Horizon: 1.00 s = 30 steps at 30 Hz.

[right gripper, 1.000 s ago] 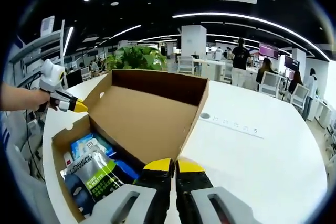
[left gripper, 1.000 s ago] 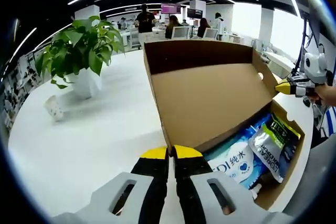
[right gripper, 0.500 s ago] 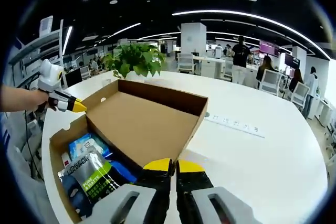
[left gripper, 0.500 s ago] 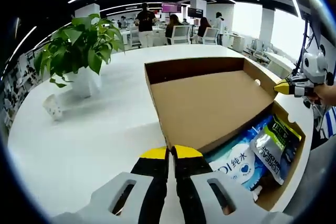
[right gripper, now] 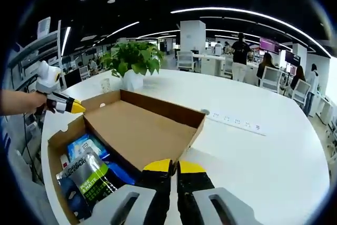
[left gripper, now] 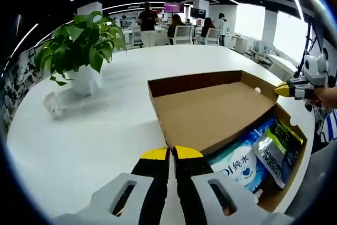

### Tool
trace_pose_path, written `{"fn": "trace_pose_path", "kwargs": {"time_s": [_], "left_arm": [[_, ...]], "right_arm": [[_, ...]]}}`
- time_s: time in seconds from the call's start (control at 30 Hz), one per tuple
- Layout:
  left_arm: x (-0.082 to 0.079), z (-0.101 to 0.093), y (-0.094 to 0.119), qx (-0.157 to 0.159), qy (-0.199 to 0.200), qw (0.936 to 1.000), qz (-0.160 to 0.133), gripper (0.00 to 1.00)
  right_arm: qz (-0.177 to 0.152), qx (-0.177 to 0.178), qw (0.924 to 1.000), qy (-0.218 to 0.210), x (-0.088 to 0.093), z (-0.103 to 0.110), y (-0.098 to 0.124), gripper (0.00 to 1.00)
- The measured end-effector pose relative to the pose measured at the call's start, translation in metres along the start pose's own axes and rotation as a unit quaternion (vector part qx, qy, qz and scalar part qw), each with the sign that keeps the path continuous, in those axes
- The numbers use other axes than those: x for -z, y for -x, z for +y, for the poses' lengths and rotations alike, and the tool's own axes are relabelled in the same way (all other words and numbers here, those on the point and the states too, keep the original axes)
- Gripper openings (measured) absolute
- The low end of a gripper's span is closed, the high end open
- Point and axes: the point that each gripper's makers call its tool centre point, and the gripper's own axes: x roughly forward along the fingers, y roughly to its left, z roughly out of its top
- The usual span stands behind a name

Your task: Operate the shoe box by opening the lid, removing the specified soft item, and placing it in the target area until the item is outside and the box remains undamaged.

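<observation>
We are finishing the lid-opening step: both grippers, left (left gripper: 171,154) and right (right gripper: 174,165), are pinching the lid's (left gripper: 210,111) front edge between pressed-together fingers, folding it back over the desk (left gripper: 95,130). Next we should let go and reach into the shoe box (right gripper: 52,151) for the soft packs (left gripper: 255,154), apparently reading "纯水" and "L'ORÉAL".

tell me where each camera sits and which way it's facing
Left gripper view: rides the left tongs, shut on the lid corner, facing across the shoe box toward a potted plant; the other tongs' yellow tip and a hand at right.
Right gripper view: rides the right tongs, shut on the opposite lid corner, facing the plant; the other tongs and a hand at left.
Shared: box, lid, packets, plant, white table.
</observation>
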Motion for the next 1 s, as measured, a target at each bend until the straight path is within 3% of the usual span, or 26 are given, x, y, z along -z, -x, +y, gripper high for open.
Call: {"fn": "trace_pose_path", "kwargs": {"time_s": [0.53,1.0], "left_arm": [[0.0012,0.0021,-0.0047,-0.002,0.017,0.9999,-0.003,0.01],[0.0014,0.0019,-0.0043,-0.004,0.032,0.9994,-0.012,0.01]], "right_arm": [[0.013,-0.001,0.9999,0.01,0.002,-0.0019,-0.0078,0.0],[0.012,0.003,0.9998,-0.018,0.0027,-0.003,-0.0071,0.0]]}}
